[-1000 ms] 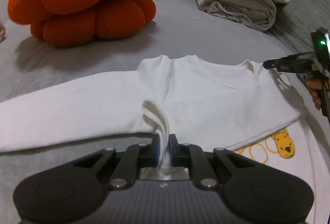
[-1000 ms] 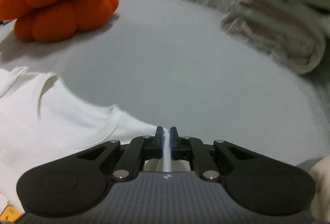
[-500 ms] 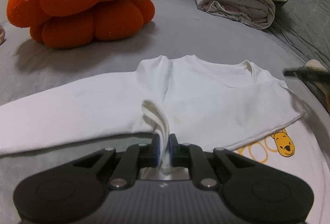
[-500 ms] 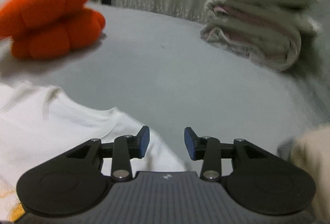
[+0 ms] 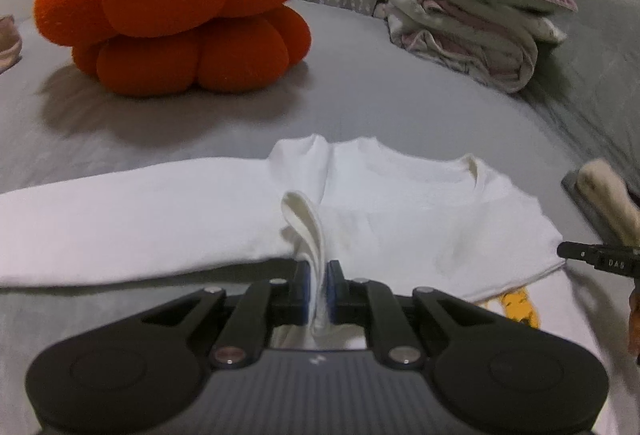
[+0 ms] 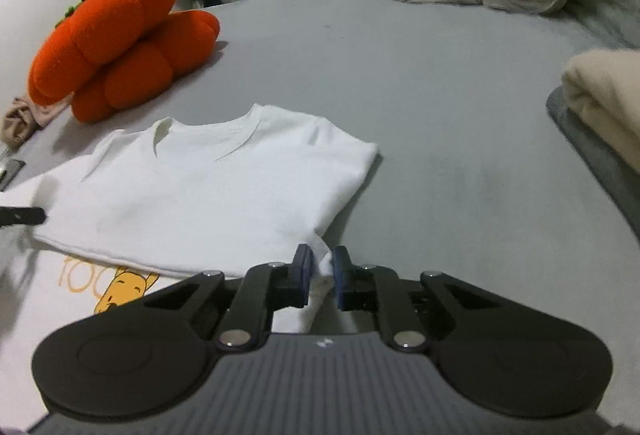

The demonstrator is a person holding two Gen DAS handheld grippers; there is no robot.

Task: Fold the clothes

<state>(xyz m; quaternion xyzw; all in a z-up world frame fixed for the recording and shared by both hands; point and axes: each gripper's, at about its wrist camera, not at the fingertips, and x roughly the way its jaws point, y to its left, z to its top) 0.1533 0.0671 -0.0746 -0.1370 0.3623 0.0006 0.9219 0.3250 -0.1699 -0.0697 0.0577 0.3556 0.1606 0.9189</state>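
White sweatshirt (image 5: 400, 211) is spread flat on the grey bed (image 5: 360, 107), neckline facing away toward the orange pumpkin plush (image 5: 180, 7) and the pile of folded bedding (image 5: 480, 35). One sleeve is folded across the chest, so the yellow bear print (image 6: 120, 295) only peeks out under its edge, on the near side.

Left gripper (image 5: 319, 287) sits at the near edge of the shirt and is clamped tight on a pinch of white fabric, which stands up in a little curled loop right between the blue pads. The long sleeve runs off to the left of it, lying on the sheet.

Right gripper (image 6: 321, 273) is at the opposite near corner of the folded part. Its jaws are apart with a small gap, and a bit of the shirt's corner pokes up in that gap, but the pads don't look like they're pressing it. The rest of the shirt lies ahead and to the left of it.

Off to the right there's a cream folded blanket (image 6: 604, 95), well clear of the shirt.
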